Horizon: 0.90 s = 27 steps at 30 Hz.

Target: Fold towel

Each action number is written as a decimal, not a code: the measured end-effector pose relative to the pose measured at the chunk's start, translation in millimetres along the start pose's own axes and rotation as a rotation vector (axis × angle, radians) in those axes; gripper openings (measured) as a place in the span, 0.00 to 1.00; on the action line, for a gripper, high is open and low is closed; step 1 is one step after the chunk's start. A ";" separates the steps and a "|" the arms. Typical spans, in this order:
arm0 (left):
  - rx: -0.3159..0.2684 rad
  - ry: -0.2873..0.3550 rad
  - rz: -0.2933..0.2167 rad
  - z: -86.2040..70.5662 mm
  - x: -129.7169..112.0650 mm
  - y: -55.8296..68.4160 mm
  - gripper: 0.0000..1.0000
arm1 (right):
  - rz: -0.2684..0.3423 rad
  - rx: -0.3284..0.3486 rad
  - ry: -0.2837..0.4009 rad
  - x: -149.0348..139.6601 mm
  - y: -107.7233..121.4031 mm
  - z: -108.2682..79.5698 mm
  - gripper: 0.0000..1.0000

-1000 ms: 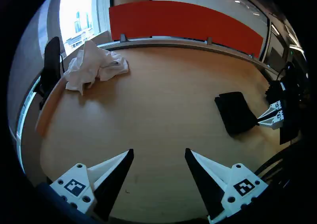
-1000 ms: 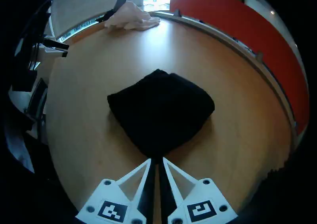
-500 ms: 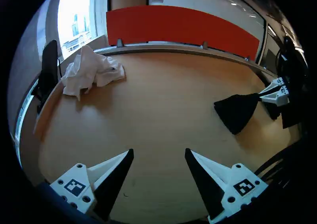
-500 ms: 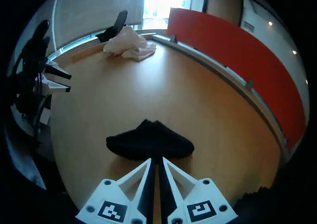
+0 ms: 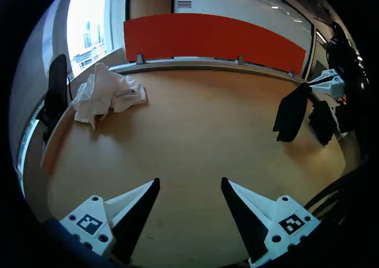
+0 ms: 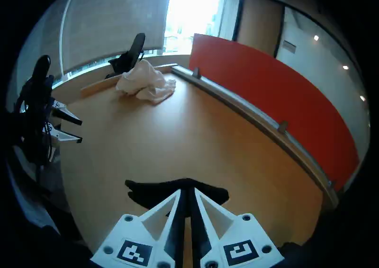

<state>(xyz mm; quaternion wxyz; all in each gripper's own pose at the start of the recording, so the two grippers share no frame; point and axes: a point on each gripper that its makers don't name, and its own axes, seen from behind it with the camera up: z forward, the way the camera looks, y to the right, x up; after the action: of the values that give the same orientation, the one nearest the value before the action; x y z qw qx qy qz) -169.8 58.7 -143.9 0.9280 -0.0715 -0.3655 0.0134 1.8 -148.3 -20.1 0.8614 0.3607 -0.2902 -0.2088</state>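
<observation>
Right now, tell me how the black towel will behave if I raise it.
Likely floppy: the black towel hangs limp and draped from the right gripper. Probably light, since one pinched edge carries it. It may swing, being held at one spot.

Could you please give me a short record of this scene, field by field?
black towel: bunched, hanging from the right tool over the table
right tool: shut on the black towel's top edge
left tool: open, holding nothing, low over the table
white cloth: crumpled heap at the table's far corner, apart from both tools
red panel: upright along the table's far edge
</observation>
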 end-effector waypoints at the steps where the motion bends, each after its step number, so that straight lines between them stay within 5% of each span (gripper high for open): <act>1: -0.001 0.001 0.001 -0.1 0.6 0.2 0.96 | 0.001 -0.004 0.002 1.1 3.0 -2.6 0.05; 27: -0.023 0.002 0.031 6.6 11.9 11.3 0.96 | 0.100 -0.130 0.015 -2.9 120.9 -73.8 0.05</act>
<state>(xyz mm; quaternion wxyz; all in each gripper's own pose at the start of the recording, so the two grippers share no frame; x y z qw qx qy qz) -165.2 71.6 -132.7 0.9272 -0.0879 -0.3634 0.0234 65.9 -30.8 26.5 0.8945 0.2907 -0.2872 -0.1812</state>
